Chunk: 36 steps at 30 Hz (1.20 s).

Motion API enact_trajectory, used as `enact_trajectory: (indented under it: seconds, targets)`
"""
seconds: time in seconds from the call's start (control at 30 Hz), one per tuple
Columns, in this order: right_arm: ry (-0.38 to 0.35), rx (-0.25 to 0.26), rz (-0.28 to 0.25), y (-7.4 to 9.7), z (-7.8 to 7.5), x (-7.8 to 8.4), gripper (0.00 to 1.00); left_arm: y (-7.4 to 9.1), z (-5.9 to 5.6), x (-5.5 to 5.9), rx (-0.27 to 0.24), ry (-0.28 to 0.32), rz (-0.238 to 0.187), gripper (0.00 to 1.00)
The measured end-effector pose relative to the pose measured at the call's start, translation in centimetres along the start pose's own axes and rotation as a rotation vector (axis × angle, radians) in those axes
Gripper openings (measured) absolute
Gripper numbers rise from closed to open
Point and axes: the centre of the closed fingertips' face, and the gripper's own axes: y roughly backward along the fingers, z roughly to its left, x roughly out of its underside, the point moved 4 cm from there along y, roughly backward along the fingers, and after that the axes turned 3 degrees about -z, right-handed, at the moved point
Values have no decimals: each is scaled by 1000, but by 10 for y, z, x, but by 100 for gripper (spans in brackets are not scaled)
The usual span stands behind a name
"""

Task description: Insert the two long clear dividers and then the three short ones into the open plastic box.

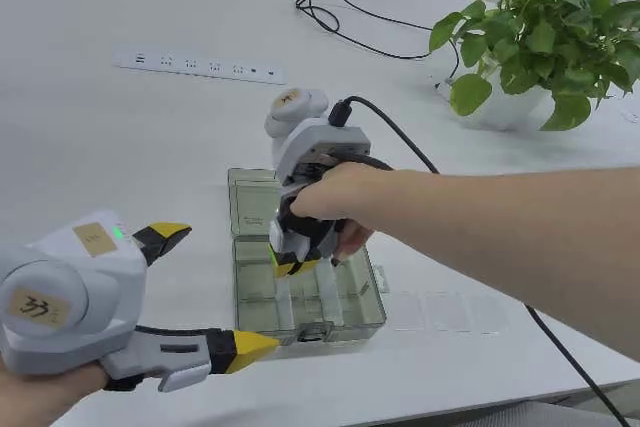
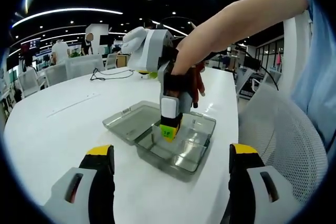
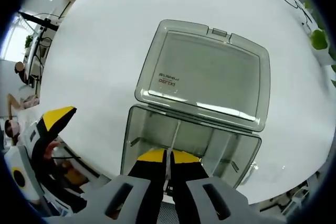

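Inside the open box (image 3: 135, 129), the right gripper (image 3: 168, 157) pinches a clear divider (image 3: 174, 129), its length pointing toward the lid (image 3: 210, 72); the left gripper (image 1: 222, 289) hovers beside, wide apart and empty.

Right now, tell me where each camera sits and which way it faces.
Head view: on the person's head, looking down at the table; left gripper, right gripper and right hand show.
Left gripper view: low, facing across the table at the box and right gripper; own jaws wide apart.
Right gripper view: above the box, looking down into it; own jaws shut on a divider.
Shared: all three see the box.
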Motion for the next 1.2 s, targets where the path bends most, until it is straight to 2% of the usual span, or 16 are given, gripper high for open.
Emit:
enact_trajectory:
  seconds: [0.17, 0.33, 0.5, 0.7, 0.83, 0.87, 0.97, 1.2]
  targets:
    - [-5, -8, -5, 0, 0, 0, 4, 0, 0, -1, 1, -2, 3, 92]
    - [-1, 4, -4, 0, 0, 0, 3, -1, -2, -3, -1, -3, -2, 92]
    - [-27, -1, -8, 0, -1, 0, 2, -1, -3, -3, 2, -7, 0, 92]
    - [8, 2, -8, 0, 1, -1, 3, 0, -3, -4, 1, -8, 1, 91]
    - [44, -27, -11, 0, 3, -1, 6, 0, -2, -4, 1, -11, 3, 91]
    - [66, -37, -17, 1, 4, -1, 7, 0, -3, -5, 1, -11, 2, 91]
    - [70, -62, -40, 1, 8, -2, 14, -1, -3, -4, 3, -13, 6, 91]
    - [117, -90, -95, 1, 12, -4, 30, -2, -7, -4, 10, -15, 15, 91]
